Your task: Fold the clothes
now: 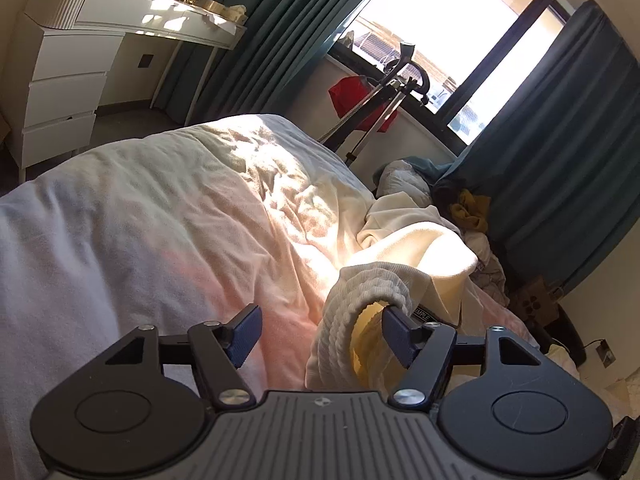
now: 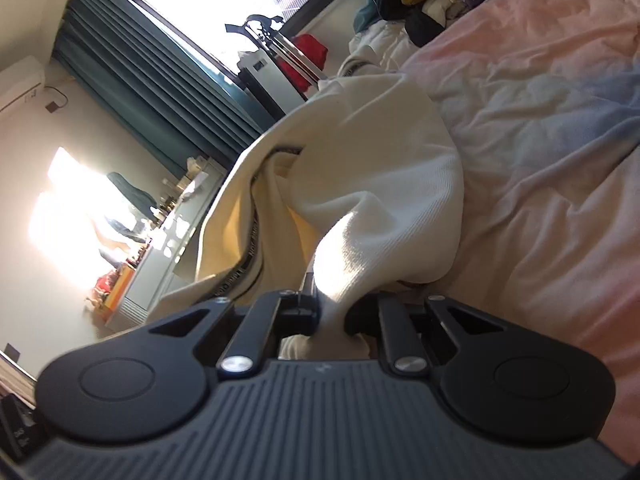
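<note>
The cream sweatshirt [image 2: 372, 168] lies bunched on the bed [image 1: 140, 216], toward the bed's window-side edge; its ribbed hem [image 1: 360, 300] loops over the right-hand blue pad [image 1: 396, 332] of the left gripper [image 1: 320, 332], whose jaws stand wide apart and pinch nothing; the right gripper [image 2: 332, 312] is clamped on a twisted fold of the same sweatshirt, the cloth rising from the bed in a tent; beyond the bed, a pile of clothes [image 1: 472, 208] sits by the teal curtain [image 1: 560, 128]; a white dressing table [image 1: 80, 60] stands past the bed's far corner.
</note>
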A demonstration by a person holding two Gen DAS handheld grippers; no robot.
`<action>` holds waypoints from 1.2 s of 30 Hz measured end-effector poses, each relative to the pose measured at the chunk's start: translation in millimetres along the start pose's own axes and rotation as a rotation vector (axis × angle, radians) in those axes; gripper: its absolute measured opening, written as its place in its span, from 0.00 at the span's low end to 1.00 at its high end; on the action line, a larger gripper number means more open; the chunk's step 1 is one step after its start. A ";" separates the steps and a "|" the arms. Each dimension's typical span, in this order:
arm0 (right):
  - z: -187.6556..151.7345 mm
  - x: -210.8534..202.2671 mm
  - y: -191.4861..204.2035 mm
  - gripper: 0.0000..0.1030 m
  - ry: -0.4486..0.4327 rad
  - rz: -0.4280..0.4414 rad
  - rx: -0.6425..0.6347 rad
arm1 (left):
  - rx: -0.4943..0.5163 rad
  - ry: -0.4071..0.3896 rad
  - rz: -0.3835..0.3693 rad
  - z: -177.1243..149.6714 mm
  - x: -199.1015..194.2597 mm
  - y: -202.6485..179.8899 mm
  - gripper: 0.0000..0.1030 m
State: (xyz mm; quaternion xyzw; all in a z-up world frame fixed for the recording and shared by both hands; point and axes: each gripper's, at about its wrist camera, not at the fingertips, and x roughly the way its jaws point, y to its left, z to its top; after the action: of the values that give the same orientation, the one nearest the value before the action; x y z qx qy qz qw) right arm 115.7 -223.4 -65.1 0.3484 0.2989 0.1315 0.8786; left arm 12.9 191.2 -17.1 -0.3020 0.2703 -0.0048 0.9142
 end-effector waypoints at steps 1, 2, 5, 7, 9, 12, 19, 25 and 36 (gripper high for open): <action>-0.8 1.5 -1.0 0.14 0.005 -0.011 0.000 | -0.008 -0.009 -0.004 -1.8 -4.1 1.5 0.80; -1.4 1.7 -2.2 0.14 0.004 -0.013 0.005 | -0.016 -0.017 -0.008 -3.6 -8.2 2.9 0.84; -1.0 2.6 -6.4 0.14 0.005 -0.006 0.038 | -0.028 -0.042 -0.039 -4.7 -19.7 4.5 0.89; -1.6 2.2 -6.4 0.15 0.006 -0.012 0.037 | 0.018 -0.071 -0.063 -4.4 -24.0 -4.1 0.92; -2.0 0.9 -3.7 0.16 0.007 -0.023 0.024 | 0.093 -0.104 -0.063 -4.9 -24.1 -17.4 0.94; -1.7 -2.4 1.8 0.18 0.013 -0.046 -0.009 | 0.262 -0.134 -0.060 -9.7 -16.8 -43.3 0.98; -9.2 -7.7 -10.5 0.57 0.051 -0.109 0.061 | 0.615 -0.121 0.053 -42.2 17.9 -86.3 0.96; -19.0 3.4 -24.3 0.78 0.075 -0.118 0.107 | 0.591 -0.065 0.142 -30.5 55.2 -73.9 0.58; -31.3 -2.1 7.6 0.27 0.041 0.104 0.036 | 0.244 -0.154 -0.036 72.1 41.2 -49.2 0.16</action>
State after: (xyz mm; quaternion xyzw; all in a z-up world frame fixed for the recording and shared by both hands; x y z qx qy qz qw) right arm 94.6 -202.2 -77.1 0.3766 0.3006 0.1785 0.8579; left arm 91.5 183.5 38.3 -0.1929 0.1913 -0.0307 0.9619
